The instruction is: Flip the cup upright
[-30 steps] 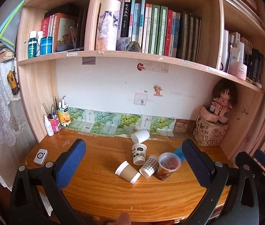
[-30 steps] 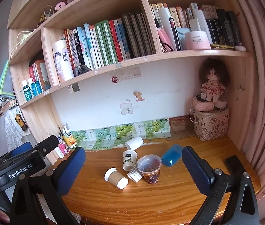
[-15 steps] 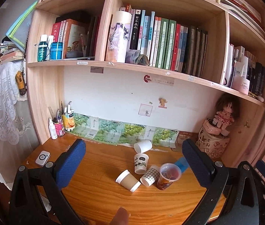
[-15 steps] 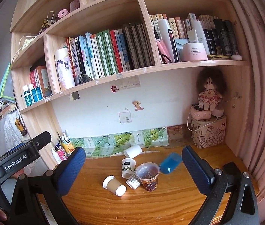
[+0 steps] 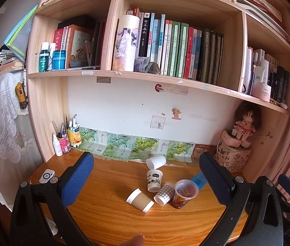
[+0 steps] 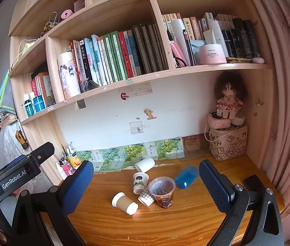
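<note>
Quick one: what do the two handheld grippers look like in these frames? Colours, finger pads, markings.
Both match: the left gripper and right gripper have black angular frames with silver pivot screws and flat fingers faced in dimpled blue pads. In the right wrist view, the left unit's black housing reads "GenRobot.AI" in white. No cables visible.

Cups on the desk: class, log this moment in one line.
left gripper: open, empty | right gripper: open, empty | brown cup, checked cup, white cup, blue cup: lying down
</note>
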Motion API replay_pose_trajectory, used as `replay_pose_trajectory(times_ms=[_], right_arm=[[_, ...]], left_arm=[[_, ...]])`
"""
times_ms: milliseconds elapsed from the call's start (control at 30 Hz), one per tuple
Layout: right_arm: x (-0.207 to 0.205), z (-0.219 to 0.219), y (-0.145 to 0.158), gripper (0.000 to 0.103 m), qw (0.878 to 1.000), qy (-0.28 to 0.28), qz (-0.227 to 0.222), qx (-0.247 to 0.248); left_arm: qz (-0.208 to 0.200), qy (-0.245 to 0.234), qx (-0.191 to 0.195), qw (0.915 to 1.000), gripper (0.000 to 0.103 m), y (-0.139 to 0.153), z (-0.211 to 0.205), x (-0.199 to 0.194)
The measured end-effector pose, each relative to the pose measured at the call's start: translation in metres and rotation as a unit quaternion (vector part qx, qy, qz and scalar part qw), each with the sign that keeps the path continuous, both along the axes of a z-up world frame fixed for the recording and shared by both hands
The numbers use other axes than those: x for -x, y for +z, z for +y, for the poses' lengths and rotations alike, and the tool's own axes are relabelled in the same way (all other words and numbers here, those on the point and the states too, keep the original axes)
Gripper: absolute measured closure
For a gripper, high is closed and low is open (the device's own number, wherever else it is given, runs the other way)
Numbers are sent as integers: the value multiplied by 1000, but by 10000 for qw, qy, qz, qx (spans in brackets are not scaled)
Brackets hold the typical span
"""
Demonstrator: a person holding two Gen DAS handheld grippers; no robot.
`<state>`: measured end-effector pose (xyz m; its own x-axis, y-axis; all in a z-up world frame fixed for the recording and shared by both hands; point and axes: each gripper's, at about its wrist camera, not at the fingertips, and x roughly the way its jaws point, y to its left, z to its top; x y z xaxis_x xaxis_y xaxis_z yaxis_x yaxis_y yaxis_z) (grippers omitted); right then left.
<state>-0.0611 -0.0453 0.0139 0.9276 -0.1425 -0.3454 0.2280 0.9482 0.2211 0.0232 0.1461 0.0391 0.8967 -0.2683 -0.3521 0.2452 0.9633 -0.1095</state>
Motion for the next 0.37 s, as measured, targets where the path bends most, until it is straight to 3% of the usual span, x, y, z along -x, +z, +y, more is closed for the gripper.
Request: replay_pose_trajectory(times_ms=[367], right_arm=[[-1,-1,-2,0,10000,22,41,-26]], left_arm=[[-5,-23,41,10000,0,1,-1,0]])
